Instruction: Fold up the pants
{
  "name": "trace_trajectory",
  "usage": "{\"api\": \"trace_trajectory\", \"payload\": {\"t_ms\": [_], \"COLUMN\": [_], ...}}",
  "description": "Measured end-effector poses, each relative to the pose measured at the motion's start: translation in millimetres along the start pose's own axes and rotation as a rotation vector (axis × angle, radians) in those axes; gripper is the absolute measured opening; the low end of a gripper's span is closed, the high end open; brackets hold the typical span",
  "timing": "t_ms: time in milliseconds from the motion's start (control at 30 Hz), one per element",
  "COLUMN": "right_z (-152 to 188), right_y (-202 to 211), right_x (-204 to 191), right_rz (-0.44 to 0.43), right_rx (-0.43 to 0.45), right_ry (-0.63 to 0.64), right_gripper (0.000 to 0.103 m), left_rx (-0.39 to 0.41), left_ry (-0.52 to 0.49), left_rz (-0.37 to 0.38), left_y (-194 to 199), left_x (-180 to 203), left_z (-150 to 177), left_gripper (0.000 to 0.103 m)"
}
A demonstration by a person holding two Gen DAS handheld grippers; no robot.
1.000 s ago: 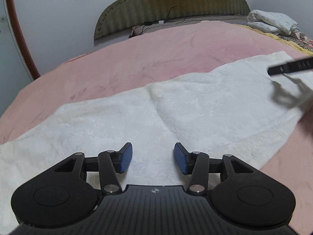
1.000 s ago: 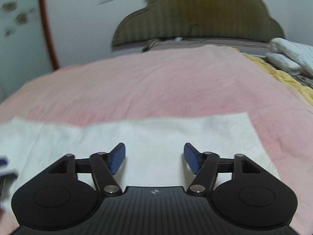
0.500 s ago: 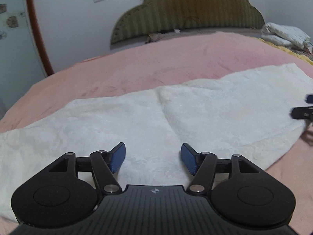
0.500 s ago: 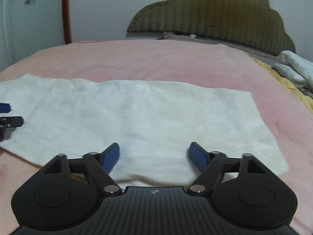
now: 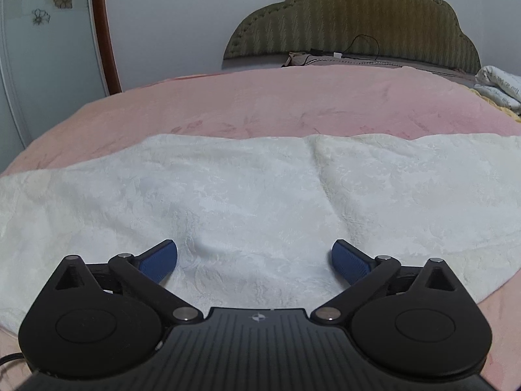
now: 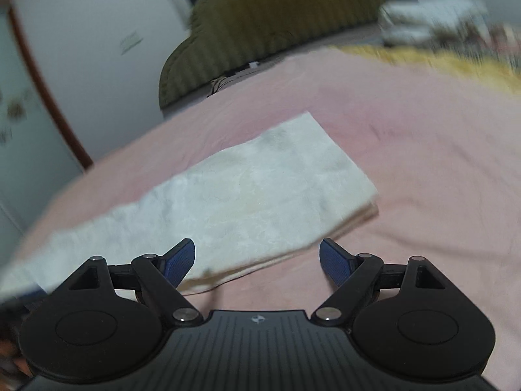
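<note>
I am holding my left gripper [image 5: 254,259] spread wide and empty over the near edge of the white pants [image 5: 260,195]; my right gripper [image 6: 257,260] is likewise gaping, straddling their near corner. The pants are lying flat across the pink bedspread [image 5: 276,104], apparently already doubled. The textured cloth looks soft, light and limp, so I judge a pinch at the layered hem edge [image 6: 358,202] best. The headboard [image 5: 358,22] is standing beyond.
</note>
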State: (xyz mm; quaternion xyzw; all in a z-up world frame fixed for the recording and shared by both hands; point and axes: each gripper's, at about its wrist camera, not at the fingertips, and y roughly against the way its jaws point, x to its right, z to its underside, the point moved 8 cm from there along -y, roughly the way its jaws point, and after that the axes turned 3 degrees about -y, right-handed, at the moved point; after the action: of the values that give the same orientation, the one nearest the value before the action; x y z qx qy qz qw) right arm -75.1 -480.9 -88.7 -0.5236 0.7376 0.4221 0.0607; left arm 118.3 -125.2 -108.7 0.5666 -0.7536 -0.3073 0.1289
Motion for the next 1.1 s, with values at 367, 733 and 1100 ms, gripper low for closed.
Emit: {"api": "trace_trajectory", "payload": {"t_ms": [367, 733, 1100], "right_z": [-9, -23, -21], "right_y": [-21, -62, -60], "right_x": [23, -3, -1], "right_rz": [-0.159, 0.07, 0.083], "right_rx": [0.119, 0.146, 0.169], "right_ry": [-0.233, -0.013, -0.042], "right_gripper": [0.083, 0.103, 0.103], "left_rx": [-0.006, -0.009, -0.01], "left_ry": [0.016, 0.025, 0.031], "left_rz": [0.014, 0.021, 0.024], "left_y": [0, 0, 1], "left_x": [-1, -1, -1], "left_z": [0, 0, 0], "left_gripper": [0.103, 0.103, 0.103]}}
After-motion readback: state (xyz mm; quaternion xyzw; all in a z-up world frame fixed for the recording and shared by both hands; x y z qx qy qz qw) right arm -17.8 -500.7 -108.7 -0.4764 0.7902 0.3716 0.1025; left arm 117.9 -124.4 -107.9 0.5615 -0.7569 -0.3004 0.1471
